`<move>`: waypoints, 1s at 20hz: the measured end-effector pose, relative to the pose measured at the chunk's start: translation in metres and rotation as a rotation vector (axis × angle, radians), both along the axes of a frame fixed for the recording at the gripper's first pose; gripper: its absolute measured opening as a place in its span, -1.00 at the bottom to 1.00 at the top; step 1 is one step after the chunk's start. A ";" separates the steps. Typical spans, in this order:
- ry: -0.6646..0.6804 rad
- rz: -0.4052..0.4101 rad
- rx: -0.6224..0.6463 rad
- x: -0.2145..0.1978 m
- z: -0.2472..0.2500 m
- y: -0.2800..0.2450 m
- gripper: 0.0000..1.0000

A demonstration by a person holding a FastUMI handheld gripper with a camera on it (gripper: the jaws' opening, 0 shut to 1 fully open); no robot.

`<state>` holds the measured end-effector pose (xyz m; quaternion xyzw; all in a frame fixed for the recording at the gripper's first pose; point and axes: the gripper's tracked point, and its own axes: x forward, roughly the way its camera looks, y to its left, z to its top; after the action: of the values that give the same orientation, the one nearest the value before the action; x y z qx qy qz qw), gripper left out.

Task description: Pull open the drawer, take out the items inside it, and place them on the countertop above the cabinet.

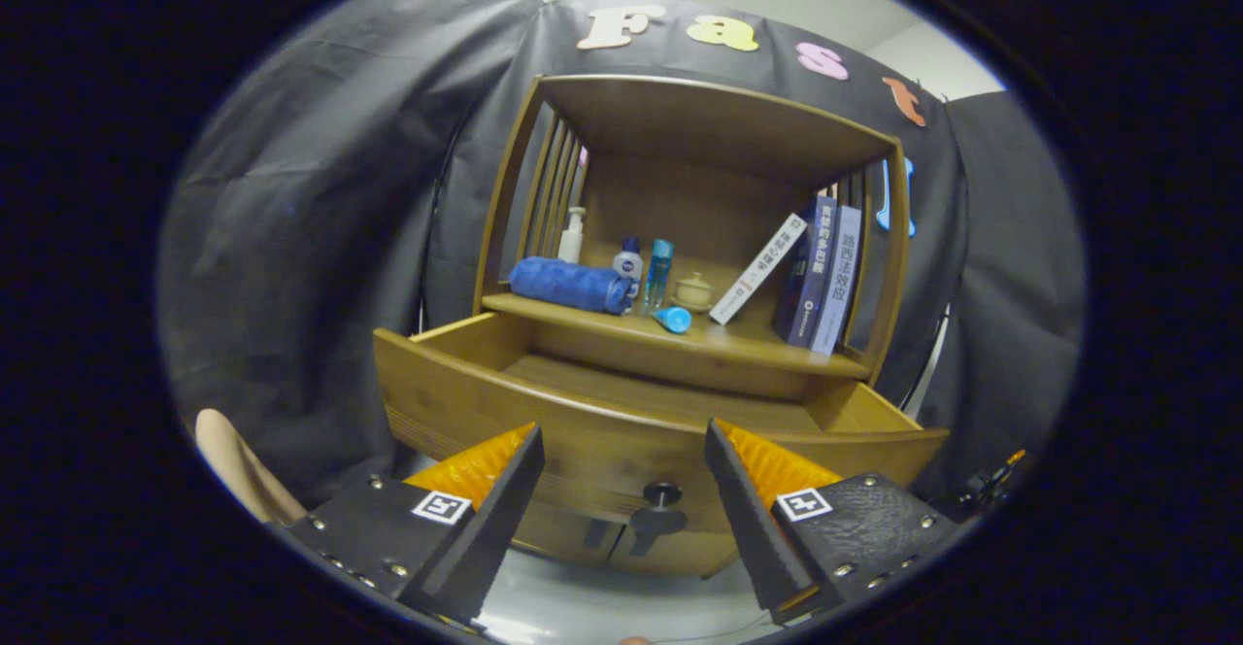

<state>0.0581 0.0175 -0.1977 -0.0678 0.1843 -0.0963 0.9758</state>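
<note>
Drawer (621, 402): pulled out, interior apparently bare, knob (661, 494) between the spread fingers. Claw (621, 490): released, holding nothing. Tabletop (738, 342) above: rolled blue towel (571, 285), bottles (643, 268), leaning books (811, 271), likely set there from the drawer.

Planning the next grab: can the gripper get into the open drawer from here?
Probably yes: the drawer is pulled out, the gripper is open before its front, and nothing hangs over the opening.
</note>
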 end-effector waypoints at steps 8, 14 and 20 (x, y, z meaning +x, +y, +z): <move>0.033 -0.074 0.031 0.009 -0.029 -0.015 0.98; 0.009 -0.135 0.057 0.019 -0.038 -0.030 0.97; -0.034 -0.139 0.025 0.035 -0.035 -0.036 0.96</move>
<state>0.0932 -0.0189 -0.2328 -0.0408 0.1730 -0.1625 0.9706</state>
